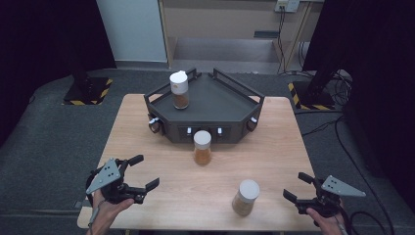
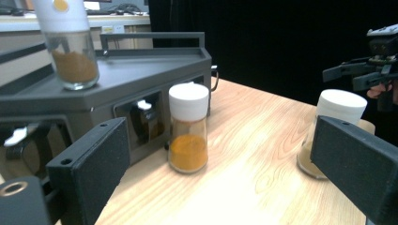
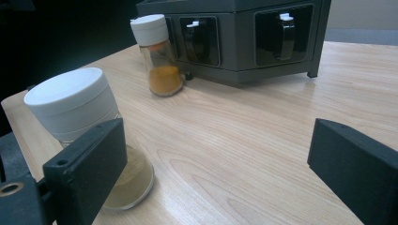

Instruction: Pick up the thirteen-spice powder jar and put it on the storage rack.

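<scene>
Both the left gripper (image 1: 139, 177) and right gripper (image 1: 299, 187) hover with jaws spread, grasping nothing. A pale spice jar (image 1: 245, 197) stands between them, nearer the right; an orange spice jar (image 1: 202, 147) stands just before the dark rack (image 1: 230, 105).

High view overhead; gripper views low, sharing table (image 1: 274, 147).

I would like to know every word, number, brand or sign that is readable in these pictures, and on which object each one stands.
None can be read.
Three glass spice jars with white lids: no label visible.
Dark grey angular rack: no marking visible.
White wall socket behind the table: too small to read.
Yellow-and-black hazard stripes on the stand bases: a pattern, not text.
</scene>
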Demonstrator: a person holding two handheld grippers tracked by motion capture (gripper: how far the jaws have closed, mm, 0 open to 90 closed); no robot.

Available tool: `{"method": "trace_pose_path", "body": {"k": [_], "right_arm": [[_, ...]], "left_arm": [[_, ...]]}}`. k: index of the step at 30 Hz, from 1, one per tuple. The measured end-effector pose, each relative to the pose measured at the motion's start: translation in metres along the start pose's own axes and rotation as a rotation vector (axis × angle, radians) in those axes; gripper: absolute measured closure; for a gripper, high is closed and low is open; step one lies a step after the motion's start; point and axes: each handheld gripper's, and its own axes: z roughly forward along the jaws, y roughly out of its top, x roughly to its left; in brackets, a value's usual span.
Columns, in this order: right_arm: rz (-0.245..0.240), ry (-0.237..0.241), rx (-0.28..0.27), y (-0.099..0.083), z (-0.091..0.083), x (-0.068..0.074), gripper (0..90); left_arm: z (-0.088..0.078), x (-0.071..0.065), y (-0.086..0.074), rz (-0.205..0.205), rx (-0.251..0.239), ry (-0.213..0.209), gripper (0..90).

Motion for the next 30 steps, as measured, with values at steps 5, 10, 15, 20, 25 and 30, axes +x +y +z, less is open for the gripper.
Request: {"method": "trace_pose_path", "body": {"k": [5, 10, 15, 20, 25, 30], "right_arm": [[-0.008, -0.009, 0.008, 0.001, 0.0, 0.002, 5.4], [-0.012, -0.006, 0.009, 0.002, 0.0, 0.002, 5.4], [-0.013, -0.006, 0.009, 0.002, 0.0, 0.002, 5.5], [-0.019, -0.003, 0.009, 0.002, 0.001, 0.002, 5.5], [-0.019, -0.003, 0.008, 0.002, 0.001, 0.003, 5.5], [-0.022, -0.002, 0.007, 0.002, 0.001, 0.003, 5.5]], "left_arm": [[-0.007, -0.004, -0.015, -0.001, 0.004, 0.027, 4.8], [-0.009, -0.001, -0.024, -0.017, 0.014, 0.032, 4.8], [-0.01, -0.001, -0.027, 0.006, 0.035, 0.042, 4.7], [-0.01, 0.001, -0.027, 0.016, 0.055, 0.042, 4.5], [-0.011, 0.003, -0.028, 0.011, 0.044, 0.041, 4.5], [-0.013, 0.006, -0.029, 0.001, 0.043, 0.053, 4.6]]}}
